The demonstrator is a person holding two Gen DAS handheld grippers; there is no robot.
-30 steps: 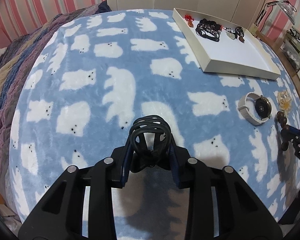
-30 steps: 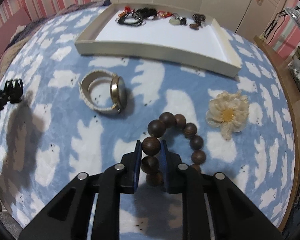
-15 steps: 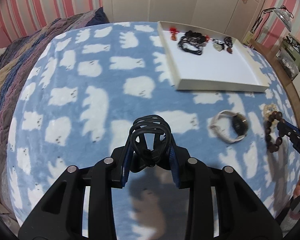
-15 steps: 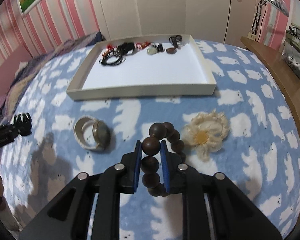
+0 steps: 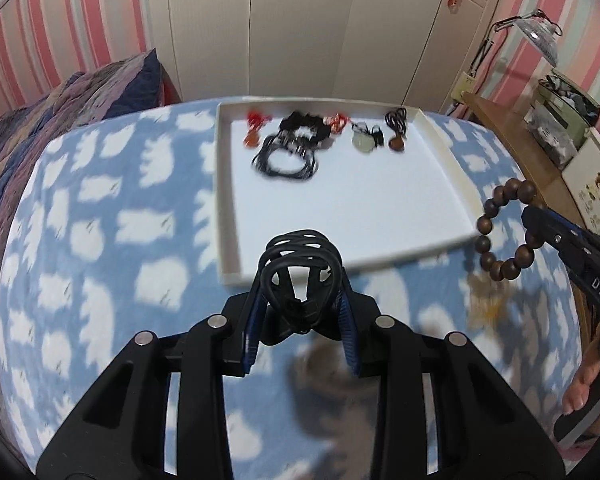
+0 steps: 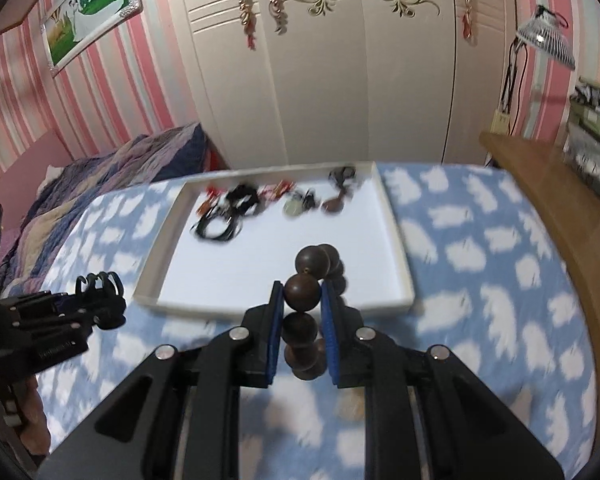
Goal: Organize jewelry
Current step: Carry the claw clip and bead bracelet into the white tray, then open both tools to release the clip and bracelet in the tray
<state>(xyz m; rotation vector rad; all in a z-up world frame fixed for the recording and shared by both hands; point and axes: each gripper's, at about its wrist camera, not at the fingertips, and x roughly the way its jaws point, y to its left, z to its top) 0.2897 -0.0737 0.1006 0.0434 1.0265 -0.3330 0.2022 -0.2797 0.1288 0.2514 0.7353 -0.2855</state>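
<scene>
The left gripper [image 5: 300,312] has its blue-padded jaws closed on a black looped cord bracelet [image 5: 298,272], whose coils rise above the fingertips in the left wrist view, over the near edge of a shallow white rectangular tray [image 5: 228,216]. The right gripper [image 6: 300,320] holds a dark brown wooden bead bracelet [image 6: 302,294], one bead pinched between narrow jaws and the remaining beads strung above and below them; from the left wrist view the same beads [image 5: 504,232] hang as a ring just beside the tray's right near corner. The tray lies on a bed covered by a blue fleece blanket with white bear shapes [image 5: 100,240]. Along the tray's far side lie a coil of black cords [image 5: 288,160], red tassels [image 5: 256,120], a pale green pendant [image 5: 360,142] and a brown pendant [image 5: 396,144]. The nearer part of the tray floor is bare white.
</scene>
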